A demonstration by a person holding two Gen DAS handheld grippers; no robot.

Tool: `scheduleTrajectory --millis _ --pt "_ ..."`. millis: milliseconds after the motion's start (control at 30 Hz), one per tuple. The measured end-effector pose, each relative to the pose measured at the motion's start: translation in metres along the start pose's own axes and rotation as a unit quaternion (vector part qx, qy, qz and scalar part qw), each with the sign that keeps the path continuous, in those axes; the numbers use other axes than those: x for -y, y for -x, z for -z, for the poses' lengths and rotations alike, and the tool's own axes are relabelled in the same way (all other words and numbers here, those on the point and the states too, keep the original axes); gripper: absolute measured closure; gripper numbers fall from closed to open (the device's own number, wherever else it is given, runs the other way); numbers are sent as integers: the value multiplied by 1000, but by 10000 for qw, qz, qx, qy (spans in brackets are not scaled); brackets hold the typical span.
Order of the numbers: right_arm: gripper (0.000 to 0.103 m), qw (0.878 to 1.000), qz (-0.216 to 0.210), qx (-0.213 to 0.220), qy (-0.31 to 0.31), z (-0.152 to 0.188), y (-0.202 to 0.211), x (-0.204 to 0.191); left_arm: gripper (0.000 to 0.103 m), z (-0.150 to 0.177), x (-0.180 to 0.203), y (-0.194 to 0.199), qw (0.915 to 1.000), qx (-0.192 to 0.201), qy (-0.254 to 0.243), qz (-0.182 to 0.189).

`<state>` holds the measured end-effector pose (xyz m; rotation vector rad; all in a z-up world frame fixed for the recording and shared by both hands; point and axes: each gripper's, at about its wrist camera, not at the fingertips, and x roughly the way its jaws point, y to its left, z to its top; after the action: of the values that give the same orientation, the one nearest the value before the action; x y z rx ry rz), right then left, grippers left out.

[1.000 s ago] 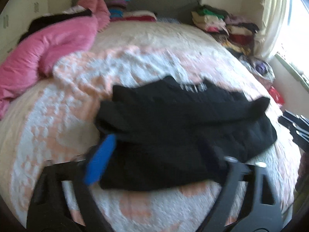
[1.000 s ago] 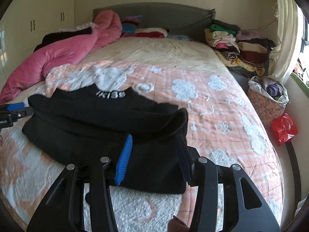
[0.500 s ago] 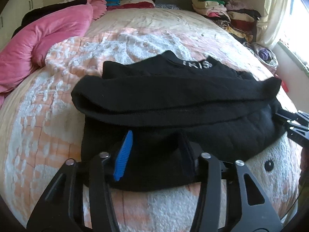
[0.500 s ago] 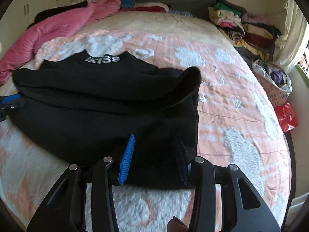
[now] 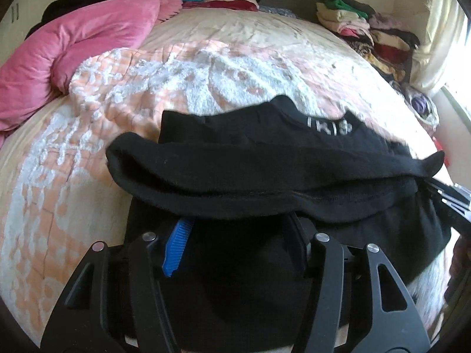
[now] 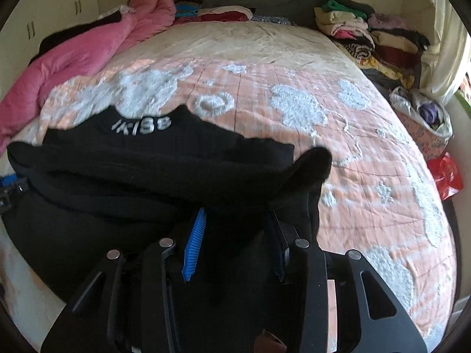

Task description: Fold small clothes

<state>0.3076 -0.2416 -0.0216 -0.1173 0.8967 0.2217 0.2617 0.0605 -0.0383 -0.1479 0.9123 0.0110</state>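
A black top with grey lettering at its collar lies on the bed, seen in the left wrist view and the right wrist view. Its sleeves are folded across the body. My left gripper is pushed in at the garment's near left hem, and black cloth fills the gap between its fingers. My right gripper is at the near right hem, and black cloth hangs between its fingers too. Both sets of jaws stand apart, with the cloth draped over the fingertips.
The bed has a peach and white fluffy blanket. A pink duvet lies bunched at the left. Stacks of folded clothes stand at the back right. A laundry bag and a red bag sit right of the bed.
Both grippers have moved forward onto the garment's near hem. The cloth now fills the gap between each pair of fingers, and the near edge looks lifted.
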Motion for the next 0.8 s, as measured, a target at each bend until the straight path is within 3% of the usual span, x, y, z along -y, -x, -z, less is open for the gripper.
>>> scheduleTrajectory --millis 167,233,467,600,800 --pt "66 9995 -80 184 -241 -23 -2 8 53 -25 -9 2 9983 297 475 176" --pt "66 9993 -69 277 -229 -31 -1 9 48 -34 -16 8 9960 545 671 242" --pt "65 9980 290 548 -79 -38 6 17 39 -43 -30 23 9945 910 520 -4" --pt "52 9977 503 406 -207 -34 -3 33 34 -41 -44 12 9962 720 455 -175" --pt "52 9964 814 174 -183 -29 -26 40 34 -32 -63 -19 9976 273 477 -429"
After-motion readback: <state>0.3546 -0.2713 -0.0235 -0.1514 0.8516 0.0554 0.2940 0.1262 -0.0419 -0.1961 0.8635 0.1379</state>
